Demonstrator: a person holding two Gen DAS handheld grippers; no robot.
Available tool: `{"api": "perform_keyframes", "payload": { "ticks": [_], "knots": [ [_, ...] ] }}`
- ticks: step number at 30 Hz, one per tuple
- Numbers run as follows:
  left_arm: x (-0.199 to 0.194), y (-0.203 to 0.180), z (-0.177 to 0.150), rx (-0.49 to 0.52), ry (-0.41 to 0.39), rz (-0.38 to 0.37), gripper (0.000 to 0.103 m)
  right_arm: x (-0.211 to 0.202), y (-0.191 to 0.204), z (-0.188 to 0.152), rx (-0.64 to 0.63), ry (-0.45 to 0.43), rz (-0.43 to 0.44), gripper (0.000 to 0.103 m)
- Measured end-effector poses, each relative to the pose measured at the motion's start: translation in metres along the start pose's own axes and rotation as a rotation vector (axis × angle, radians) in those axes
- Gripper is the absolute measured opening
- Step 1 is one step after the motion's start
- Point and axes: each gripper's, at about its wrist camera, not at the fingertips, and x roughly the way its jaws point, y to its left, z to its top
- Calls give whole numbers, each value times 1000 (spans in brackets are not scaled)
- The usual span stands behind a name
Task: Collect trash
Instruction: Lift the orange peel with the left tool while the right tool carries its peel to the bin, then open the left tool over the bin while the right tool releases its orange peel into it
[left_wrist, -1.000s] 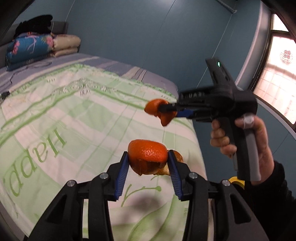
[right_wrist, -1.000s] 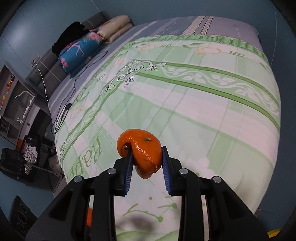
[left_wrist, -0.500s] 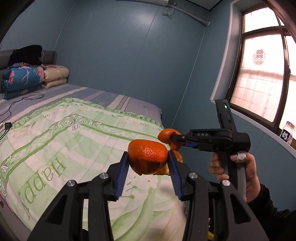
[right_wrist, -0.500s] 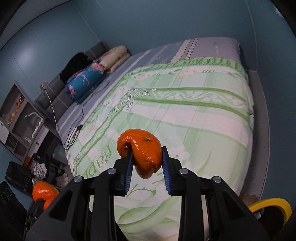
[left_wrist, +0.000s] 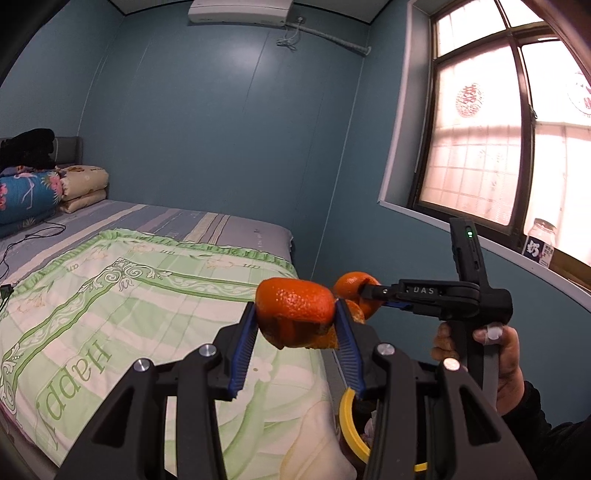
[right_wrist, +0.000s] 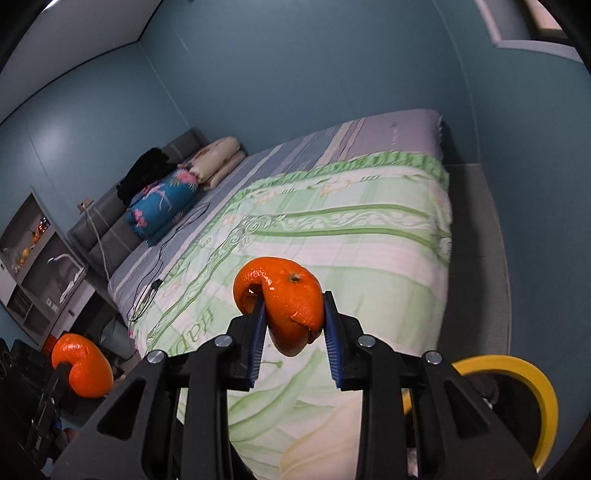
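The left claw (left_wrist: 297, 325) was clamped on a piece of orange peel (left_wrist: 295, 312), its blue pads (left_wrist: 243, 350) pressing the peel from both sides and holding it in the air above the foot end of the bed (left_wrist: 147, 295). The right claw (right_wrist: 291, 321) gripped a second, curled piece of orange peel (right_wrist: 284, 302) in the same way, with the stem nub of the fruit facing up. In the left wrist view the right claw reached in from the right, held by a hand (left_wrist: 506, 354) in a dark sleeve, and its peel sat just behind and to the right of the left claw's peel. Both pieces hung clear of the green and white quilt (right_wrist: 332, 236). A bin with a yellow rim (right_wrist: 532, 384) stood on the floor beside the bed's corner, below and to the right of the claws. At the head of the bed lay a folded blue floral blanket (right_wrist: 162, 206) and a cream one (right_wrist: 218, 155). A window (left_wrist: 498, 129) glowed on the right wall, and a bottle (left_wrist: 541, 243) stood on its sill.
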Motion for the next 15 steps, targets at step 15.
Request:
{"api": "perform_keyframes", "payload": {
  "ticks": [15],
  "knots": [
    [76, -77, -29, 81, 181, -167, 40, -84, -86, -60, 115, -104, -228, 28]
  ]
}}
